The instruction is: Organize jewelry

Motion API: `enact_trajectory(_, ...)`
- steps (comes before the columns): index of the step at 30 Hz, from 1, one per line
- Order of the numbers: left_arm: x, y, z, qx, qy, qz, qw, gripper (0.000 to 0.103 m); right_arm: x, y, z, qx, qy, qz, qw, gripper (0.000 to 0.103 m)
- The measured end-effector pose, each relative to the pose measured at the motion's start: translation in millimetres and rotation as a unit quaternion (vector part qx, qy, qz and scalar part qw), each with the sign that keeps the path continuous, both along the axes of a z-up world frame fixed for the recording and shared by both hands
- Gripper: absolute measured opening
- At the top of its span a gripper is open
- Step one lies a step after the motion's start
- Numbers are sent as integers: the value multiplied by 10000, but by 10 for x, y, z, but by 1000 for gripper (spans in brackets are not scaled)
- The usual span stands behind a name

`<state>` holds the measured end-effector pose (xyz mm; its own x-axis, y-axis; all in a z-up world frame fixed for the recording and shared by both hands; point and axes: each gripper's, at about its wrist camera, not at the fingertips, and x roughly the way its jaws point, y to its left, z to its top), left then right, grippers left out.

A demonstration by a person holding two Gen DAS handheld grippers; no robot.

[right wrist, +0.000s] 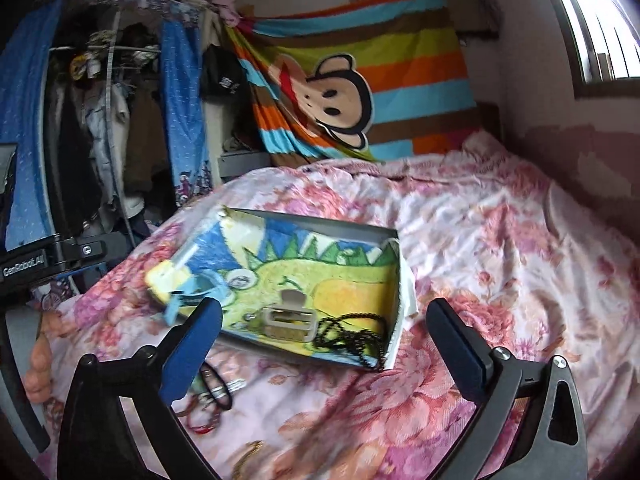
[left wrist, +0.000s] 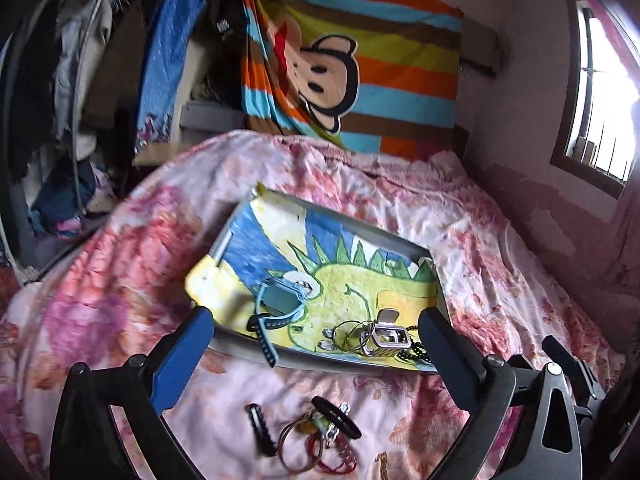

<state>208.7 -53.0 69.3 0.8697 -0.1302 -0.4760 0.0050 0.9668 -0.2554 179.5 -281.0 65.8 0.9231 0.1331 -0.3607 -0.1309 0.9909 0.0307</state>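
A bed [left wrist: 500, 240] fills both views, covered in a crumpled floral quilt [right wrist: 480, 240] of pink and white cloth, with a striped monkey-print blanket [left wrist: 360, 68] hanging at its head edge. Toward the middle of the bed lies a shallow grey tray [left wrist: 320, 364], rectangular, lined with a crayon dinosaur drawing [left wrist: 352, 276] in blue, green and yellow. The left gripper [left wrist: 316, 350] and the right gripper [right wrist: 324, 344] both hang above the near edge of the bed, tilted down toward the tray; each has 2 fingers spread wide, the left finger [left wrist: 182, 360] blue, the other dark, with nothing between them and touching nothing. The right gripper's frame shows at the right edge of the left wrist view. In the tray, a light blue rubbery watch [left wrist: 280, 300] lies near its left edge, its strap hanging over the near rim. A square silvery metal buckle [left wrist: 386, 340] lies beside thin wire rings [left wrist: 346, 336] at the near rim, and a black bead necklace [right wrist: 356, 336] is coiled in the near right corner. Outside the tray, on the quilt near the bed's near edge, sit a small cluster of bangles, a black hair tie and red cord [left wrist: 316, 436], and a short black clip [left wrist: 260, 428] just left of them.
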Motion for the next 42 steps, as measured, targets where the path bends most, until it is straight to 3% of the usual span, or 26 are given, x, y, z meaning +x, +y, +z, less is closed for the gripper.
enact_trajectory(9, -590, 180, 146, 124, -243, 63, 9996, 103, -576, 134, 282, -56, -332, 1, 9994, 101)
enact_trajectory(20, -1149, 368, -18, 430, -390, -7, 9983, 103, -1112, 74, 233, -36, -503, -59, 9987, 101)
enact_trajectory(30, -1357, 439, -496, 511, -48, -203, 9985, 103, -1302, 89, -188, -250, 113, 2, 9996, 101)
enact_trajectory(42, -1283, 535, -960, 403, 631, -534, 9958, 103, -1051, 348, -770, -811, 1266, 474, 9875, 101)
